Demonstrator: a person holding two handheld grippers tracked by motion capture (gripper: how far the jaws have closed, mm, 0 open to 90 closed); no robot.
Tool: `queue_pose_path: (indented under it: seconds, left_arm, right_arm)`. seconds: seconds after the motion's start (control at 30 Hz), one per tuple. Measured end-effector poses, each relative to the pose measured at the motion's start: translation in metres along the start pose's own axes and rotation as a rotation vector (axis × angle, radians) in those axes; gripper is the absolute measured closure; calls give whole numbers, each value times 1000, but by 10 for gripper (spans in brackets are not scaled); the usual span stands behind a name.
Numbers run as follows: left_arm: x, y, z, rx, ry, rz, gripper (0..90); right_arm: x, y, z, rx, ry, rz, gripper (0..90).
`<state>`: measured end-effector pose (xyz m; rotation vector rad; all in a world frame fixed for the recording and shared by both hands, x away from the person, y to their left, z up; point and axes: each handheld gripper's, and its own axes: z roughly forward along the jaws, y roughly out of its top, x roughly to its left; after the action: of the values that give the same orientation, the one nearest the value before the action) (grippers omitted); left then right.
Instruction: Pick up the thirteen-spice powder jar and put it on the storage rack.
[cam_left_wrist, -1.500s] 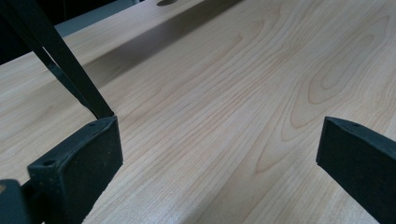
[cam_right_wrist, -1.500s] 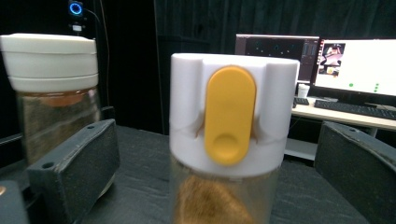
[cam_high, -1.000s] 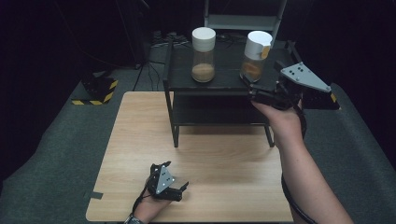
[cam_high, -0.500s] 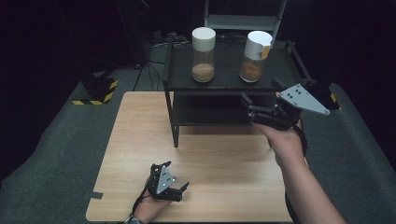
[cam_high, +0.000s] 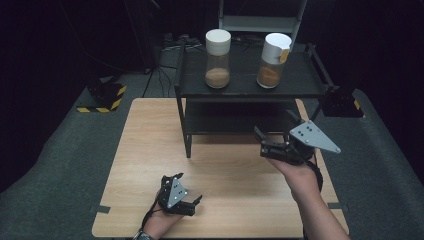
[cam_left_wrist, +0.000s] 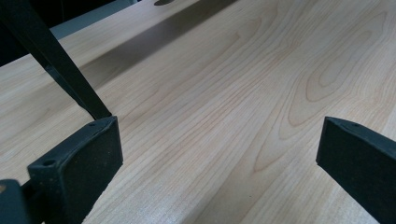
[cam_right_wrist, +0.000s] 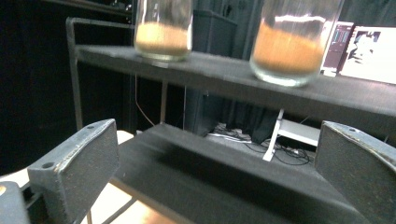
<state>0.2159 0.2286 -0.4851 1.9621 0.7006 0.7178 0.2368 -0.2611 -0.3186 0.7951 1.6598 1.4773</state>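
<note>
In the high view, two clear glass jars with white lids and brown powder inside stand on the top board of a black metal shelf rack (cam_high: 300, 90) in the upper middle of the frame: the left jar (cam_high: 218, 59) and the right jar (cam_high: 272, 61), well apart from each other. The right gripper (cam_high: 259, 141) is held in the air at the right centre of the frame, in front of the rack and lower than the top board, with its jaws wide apart and nothing between them. Its own camera looks up at both jars from below; the right jar (cam_right_wrist: 293, 42) sits in the upper right of that frame, above the lower shelf board. The left gripper (cam_high: 186, 205) rests low on the light wooden table (cam_high: 145, 150) near the bottom of the frame, jaws also spread wide and empty, and the left gripper view confirms only bare wood grain between its pads (cam_left_wrist: 88, 154). I judge the step in hand to be a reach for the right jar. To do it well, the hand should rise first above the edge of the top board, keep the jaws level, come straight to the glass body below the lid, and close gently so the jar does not tip or slide toward the back.
</note>
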Motion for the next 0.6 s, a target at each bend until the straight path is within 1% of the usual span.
queue_pose_path:
  seconds: [0.07, 0.1, 0.13, 0.27, 0.33, 0.37, 0.47, 0.5, 0.53, 0.6]
  left_arm:
    - [0, 0, 0, -1, -1, -5, 6]
    - [0, 0, 0, -2, -1, -7, 6]
    - [0, -1, 0, -2, -1, -7, 6]
    - [0, -1, -1, -5, 2, -7, 6]
    - [0, -1, -1, -7, 2, -6, 6]
    - [0, -1, -1, -7, 2, -5, 6]
    - [0, -1, -1, -8, 2, -3, 6]
    - [0, -2, -1, -8, 2, -3, 6]
    - [-1, -1, -1, -8, 3, -3, 6]
    - [-1, -1, -1, -7, 5, -3, 6]
  right_arm:
    - [1, -6, -1, 16, -1, -5, 0]
    - [1, -6, -1, 16, -1, -5, 0]
    - [2, -12, -3, 26, -1, -4, 0]
    - [2, -20, -5, 41, -3, 3, 0]
    - [2, -28, -7, 55, -6, 4, 0]
    - [2, -28, -7, 55, -6, 4, 0]
    - [3, -38, -10, 73, -10, 7, 0]
    - [3, -43, -11, 87, -10, 7, 0]
    - [3, -43, -11, 87, -10, 7, 0]
    - [3, -50, -12, 99, -11, 9, 0]
